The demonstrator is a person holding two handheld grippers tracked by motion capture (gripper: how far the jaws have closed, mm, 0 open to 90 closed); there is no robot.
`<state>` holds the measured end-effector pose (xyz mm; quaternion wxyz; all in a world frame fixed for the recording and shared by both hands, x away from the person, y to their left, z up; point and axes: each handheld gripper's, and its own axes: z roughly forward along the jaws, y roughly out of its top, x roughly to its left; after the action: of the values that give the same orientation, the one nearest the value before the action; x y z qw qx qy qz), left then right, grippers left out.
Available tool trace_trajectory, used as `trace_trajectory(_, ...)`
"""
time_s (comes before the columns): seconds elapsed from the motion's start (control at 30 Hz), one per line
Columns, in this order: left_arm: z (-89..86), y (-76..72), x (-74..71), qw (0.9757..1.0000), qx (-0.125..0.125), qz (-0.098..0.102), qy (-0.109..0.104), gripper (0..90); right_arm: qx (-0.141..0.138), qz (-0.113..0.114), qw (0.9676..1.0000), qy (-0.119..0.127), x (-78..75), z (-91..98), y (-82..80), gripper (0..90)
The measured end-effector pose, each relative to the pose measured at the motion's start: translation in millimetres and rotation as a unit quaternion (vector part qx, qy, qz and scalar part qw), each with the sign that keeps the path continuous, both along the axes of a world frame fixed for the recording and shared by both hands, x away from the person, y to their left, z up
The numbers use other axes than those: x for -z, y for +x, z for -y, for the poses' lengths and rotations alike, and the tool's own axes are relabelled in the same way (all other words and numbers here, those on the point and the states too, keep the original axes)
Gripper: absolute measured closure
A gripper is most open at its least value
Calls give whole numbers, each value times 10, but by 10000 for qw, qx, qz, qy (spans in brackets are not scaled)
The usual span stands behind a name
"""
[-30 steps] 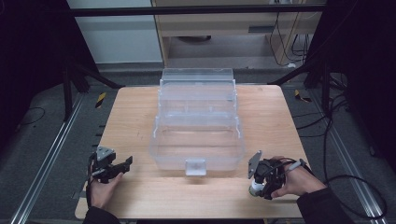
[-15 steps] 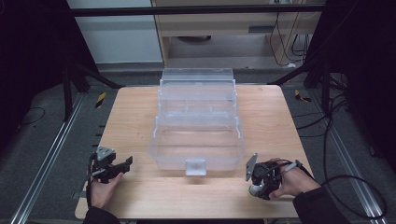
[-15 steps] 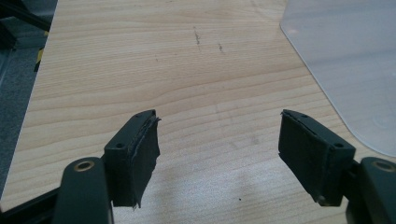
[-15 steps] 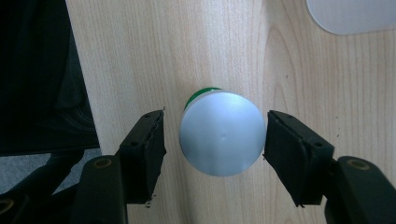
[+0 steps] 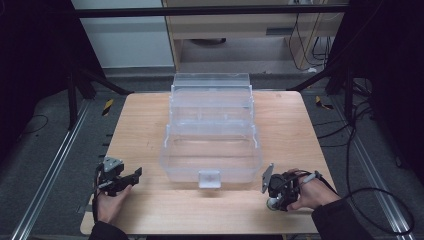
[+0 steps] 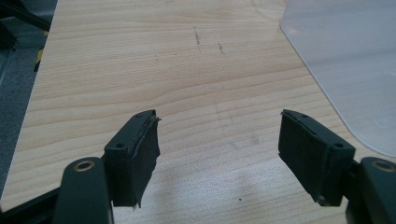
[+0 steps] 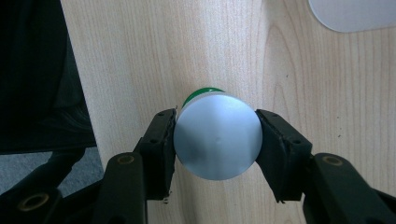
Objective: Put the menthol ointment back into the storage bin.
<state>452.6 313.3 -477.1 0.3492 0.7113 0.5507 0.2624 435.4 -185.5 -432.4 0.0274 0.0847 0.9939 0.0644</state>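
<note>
A small can with a silver top and green side (image 7: 217, 142) stands near the table's front edge, at the right. My right gripper (image 7: 215, 126) points down over it; its jaws have just been closing and both pads now press on the can's sides. From above, the right gripper (image 5: 275, 196) and the can (image 5: 272, 203) sit just right of the clear plastic box (image 5: 211, 145). My left gripper (image 6: 219, 128) is open over bare wood with nothing between its jaws. It rests at the front left (image 5: 136, 175).
The clear tiered box with a front latch (image 5: 209, 178) fills the middle of the wooden table (image 5: 300, 130). Its corner shows in the left gripper view (image 6: 355, 60) and in the right gripper view (image 7: 355, 11). Dark floor and cables surround the table.
The right hand and gripper have shifted slightly left and settled low by the front edge. The left hand has stayed put.
</note>
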Motion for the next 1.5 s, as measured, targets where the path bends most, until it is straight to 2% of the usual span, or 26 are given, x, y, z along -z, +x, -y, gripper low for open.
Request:
trace_trajectory(0.17,2,2,-1,10000,5,-2,2,282,1,-21,10000,-9,-2,2,5,501)
trace_trajectory(0.23,4,5,0,10000,6,-5,8,283,80,-61,9999,-37,-13,3,1,501)
trace_trajectory(0.37,8,12,0,10000,10,-21,0,283,109,-15,9999,-16,-57,2,2,502)
trace_trajectory(0.47,5,12,2,10000,-2,-30,0,283,105,56,9999,120,-154,-1,23,502)
trace_trajectory(0.57,-1,13,5,10000,-4,-38,10,283,163,57,9998,120,-210,-5,37,502)
trace_trajectory(0.73,3,14,2,10000,-1,-30,31,282,233,184,9993,213,-396,-37,76,502)
trace_trajectory(0.93,6,17,11,10000,33,-54,49,283,295,228,9990,266,-554,-59,95,502)
trace_trajectory(1.03,7,12,12,10000,35,-55,50,283,362,276,9983,352,-604,-61,102,502)
trace_trajectory(1.27,8,11,7,10000,36,-45,53,283,453,278,9979,365,-682,-83,136,502)
trace_trajectory(1.5,12,25,17,9999,50,-75,48,282,551,373,9962,555,-816,-90,198,502)
